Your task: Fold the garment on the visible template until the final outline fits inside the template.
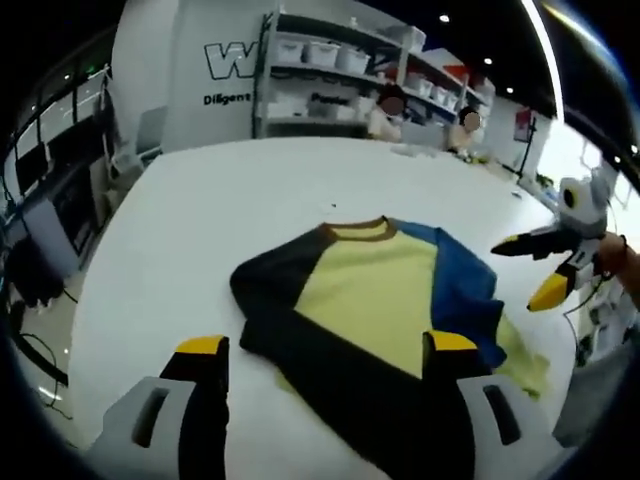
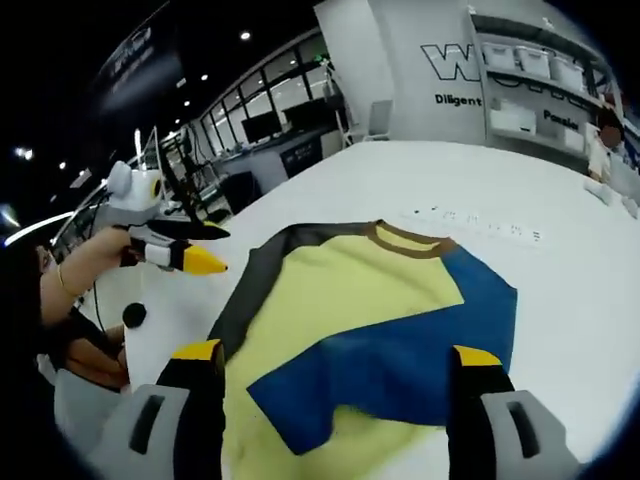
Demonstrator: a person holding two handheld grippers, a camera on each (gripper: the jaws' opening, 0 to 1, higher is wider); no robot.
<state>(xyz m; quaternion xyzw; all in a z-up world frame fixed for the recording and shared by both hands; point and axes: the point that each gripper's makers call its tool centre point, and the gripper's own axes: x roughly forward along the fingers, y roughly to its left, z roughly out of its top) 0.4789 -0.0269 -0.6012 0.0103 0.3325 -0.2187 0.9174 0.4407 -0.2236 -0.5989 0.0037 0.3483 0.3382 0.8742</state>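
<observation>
A long-sleeved shirt lies flat on the white table, with a yellow body, brown collar, one dark sleeve and one blue sleeve. In the left gripper view the dark sleeve is folded across the lower body. In the right gripper view the shirt has its blue sleeve folded across the front. My left gripper is open, hovering over the hem near the dark sleeve, and it appears again as the left gripper beside the dark shoulder. My right gripper is open above the blue sleeve; the right gripper hangs by the blue side.
The table is wide and white, with a row of small marks beyond the collar. Shelving with bins and people stand past the far edge. A hand holds the left gripper. Desks and chairs line the left side.
</observation>
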